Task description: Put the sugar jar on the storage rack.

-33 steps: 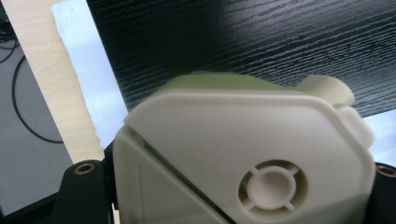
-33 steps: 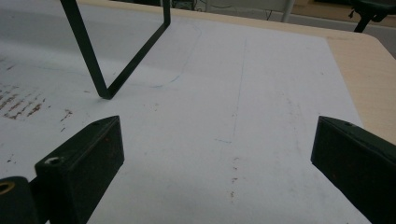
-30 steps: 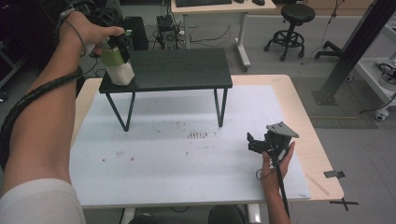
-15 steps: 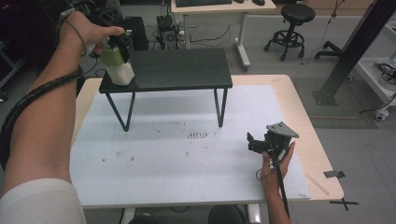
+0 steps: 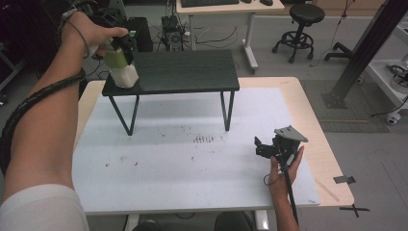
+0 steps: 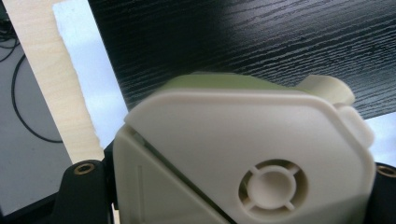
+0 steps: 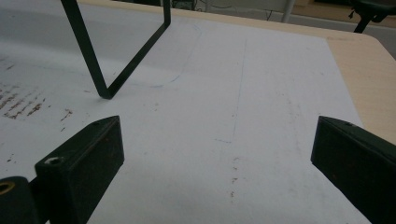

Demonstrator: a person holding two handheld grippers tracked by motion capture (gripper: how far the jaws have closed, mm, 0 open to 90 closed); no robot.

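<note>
A cream and pale green plastic container [image 5: 124, 73] stands on the left end of a low black wood-grain stand [image 5: 187, 72]. My left gripper [image 5: 121, 54] comes down on it from above and is shut on it. In the left gripper view the container's lid [image 6: 243, 154] sits between the two black jaws, with the stand's top [image 6: 261, 42] behind it. My right gripper [image 5: 263, 147] is held low over the white mat [image 5: 192, 163] at the front right. Its jaws stand wide apart with nothing between them [image 7: 219, 172].
The stand's thin black metal legs [image 7: 116, 70] rest on the white mat, which covers a pale wooden table [image 5: 332, 159]. Faint reddish marks [image 5: 207, 139] stain the mat's middle. Beyond the table are a desk, a stool [image 5: 300, 19] and cables on the floor.
</note>
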